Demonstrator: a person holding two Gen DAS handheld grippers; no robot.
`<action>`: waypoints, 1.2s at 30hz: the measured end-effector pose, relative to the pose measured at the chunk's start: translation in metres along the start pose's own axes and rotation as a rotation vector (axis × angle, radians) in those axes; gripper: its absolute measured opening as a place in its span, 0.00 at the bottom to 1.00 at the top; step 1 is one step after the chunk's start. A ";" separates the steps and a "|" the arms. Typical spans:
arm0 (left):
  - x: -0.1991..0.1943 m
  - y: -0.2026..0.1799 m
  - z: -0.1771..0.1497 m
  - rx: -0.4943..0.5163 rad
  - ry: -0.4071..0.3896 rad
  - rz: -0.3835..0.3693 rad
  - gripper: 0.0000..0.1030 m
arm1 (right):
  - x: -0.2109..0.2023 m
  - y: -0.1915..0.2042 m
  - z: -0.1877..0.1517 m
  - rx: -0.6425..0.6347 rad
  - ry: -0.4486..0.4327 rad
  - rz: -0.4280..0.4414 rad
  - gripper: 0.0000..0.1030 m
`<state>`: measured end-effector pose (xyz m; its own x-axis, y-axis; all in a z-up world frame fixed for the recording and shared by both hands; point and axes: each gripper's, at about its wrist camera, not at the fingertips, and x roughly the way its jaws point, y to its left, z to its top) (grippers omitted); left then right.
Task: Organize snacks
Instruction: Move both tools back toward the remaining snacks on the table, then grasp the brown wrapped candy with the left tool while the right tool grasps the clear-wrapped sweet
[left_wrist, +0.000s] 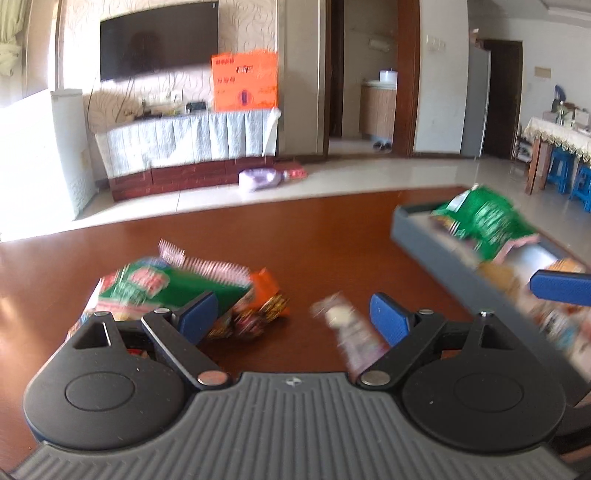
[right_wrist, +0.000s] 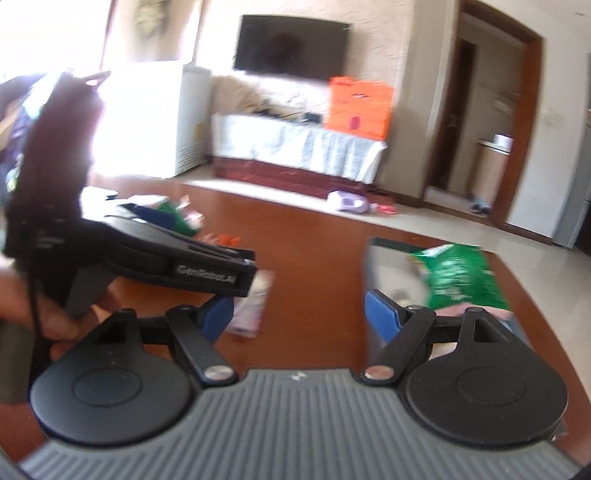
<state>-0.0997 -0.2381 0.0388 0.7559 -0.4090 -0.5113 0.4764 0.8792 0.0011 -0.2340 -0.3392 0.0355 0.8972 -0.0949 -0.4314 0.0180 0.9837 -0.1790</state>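
Note:
On the brown table (left_wrist: 295, 229) lie a green and red snack bag (left_wrist: 155, 288), an orange dark packet (left_wrist: 264, 306) and a pale pink packet (left_wrist: 351, 332). My left gripper (left_wrist: 293, 317) is open and empty above them, the pink packet by its right finger. A grey tray (left_wrist: 436, 243) at the right holds a green bag (left_wrist: 487, 221) and other snacks. My right gripper (right_wrist: 299, 314) is open and empty, between the pink packet (right_wrist: 251, 306) and the tray (right_wrist: 376, 266) with its green bag (right_wrist: 461, 280). The left gripper's body (right_wrist: 177, 258) shows in the right wrist view.
A blue fingertip of the other gripper (left_wrist: 561, 286) hangs over the tray. Beyond the table's far edge is tiled floor with a purple bag (left_wrist: 260, 179), a covered TV cabinet (left_wrist: 188, 136) with an orange bag (left_wrist: 243, 81), and blue stools (left_wrist: 561, 171) at the right.

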 end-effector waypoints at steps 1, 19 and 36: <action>0.006 0.006 -0.003 -0.006 0.020 0.000 0.89 | 0.003 0.004 0.000 -0.012 0.012 0.013 0.77; 0.055 0.039 -0.005 -0.046 0.113 0.022 0.62 | 0.046 -0.005 -0.006 0.059 0.130 0.006 0.77; 0.049 0.045 -0.009 -0.101 0.109 0.036 0.20 | 0.088 0.017 -0.001 0.162 0.205 0.092 0.77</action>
<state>-0.0446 -0.2163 0.0061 0.7161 -0.3524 -0.6025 0.3980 0.9153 -0.0624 -0.1555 -0.3313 -0.0063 0.7903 -0.0166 -0.6125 0.0255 0.9997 0.0058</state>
